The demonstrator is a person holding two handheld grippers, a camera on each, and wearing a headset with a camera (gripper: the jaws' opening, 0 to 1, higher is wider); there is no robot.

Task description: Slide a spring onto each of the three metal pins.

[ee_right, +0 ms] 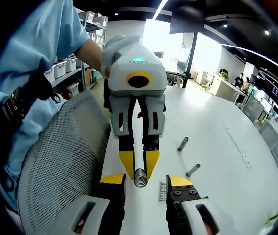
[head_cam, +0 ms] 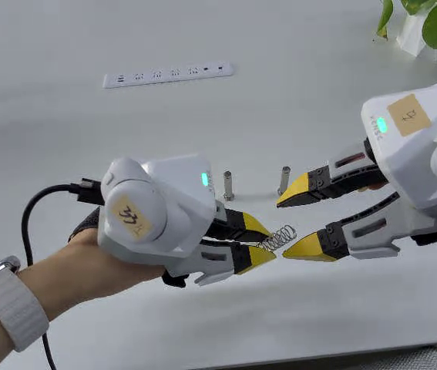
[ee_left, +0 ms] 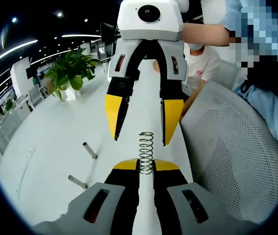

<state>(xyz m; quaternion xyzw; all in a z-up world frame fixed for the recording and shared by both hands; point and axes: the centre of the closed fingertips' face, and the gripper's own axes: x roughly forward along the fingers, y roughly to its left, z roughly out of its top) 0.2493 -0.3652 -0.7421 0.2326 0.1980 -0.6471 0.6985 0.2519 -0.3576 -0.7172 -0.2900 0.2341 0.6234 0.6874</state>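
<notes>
The left claw point(head_cam: 263, 239) was closed on one end of a spring point(head_cam: 278, 237), pinching it between its yellow tips so that the rest of the coil stuck out forward, past the tips. The right claw point(head_cam: 282, 230) faced it from the opposite side with its jaws spread open, one yellow tip above the spring's free end and one below; I could not tell whether either tip touched the coil. In the left gripper view the spring pointed straight into the gap between the right claw's open jaws.

Both claws hung above the white tabletop point(head_cam: 87, 131). Just beyond them two metal pins stood upright on it, a near pin point(head_cam: 228, 185) and a far pin point(head_cam: 284, 179), a little apart from each other and clear of the held spring. In the right gripper view a second spring point(ee_right: 162, 191) lay flat on the tabletop near the right claw's jaws.

A white power strip point(head_cam: 168, 75) lay farther back, and a potted plant point(head_cam: 434, 19) stood at the far right corner.
</notes>
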